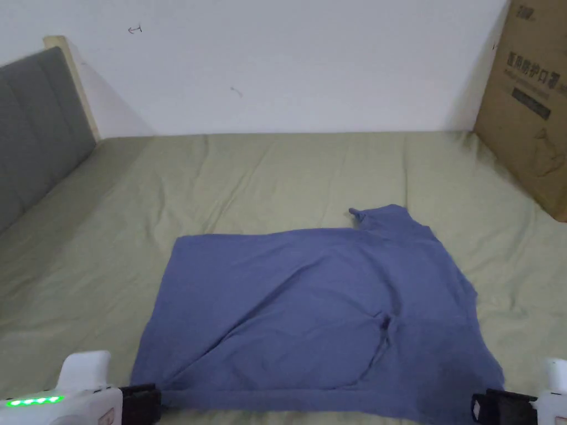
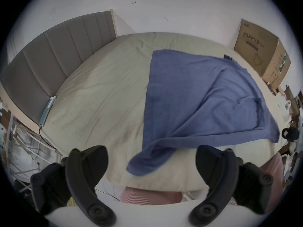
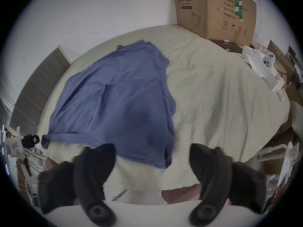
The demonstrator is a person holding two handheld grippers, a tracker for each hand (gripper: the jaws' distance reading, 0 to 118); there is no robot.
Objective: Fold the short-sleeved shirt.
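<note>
A: Down at the near edge, the left gripper has its jaws spread wide, and the near left corner of the blue short-sleeved shirt droops between them, neither jaw pressing on it.

B: The right gripper has its jaws wide apart too, the shirt's near right corner hanging over the bed edge in the gap, loose.

A: From the head view both tools sit just off the two near corners, the hem stretched between them.

B: The shirt lies spread on the pale green bed sheet, rumpled, with creases fanning from a bunched spot near its right side.

A: One short sleeve pokes out at the far right.

B: Beyond, a grey padded headboard on the left, a cardboard box on the right, the white wall behind.
</note>
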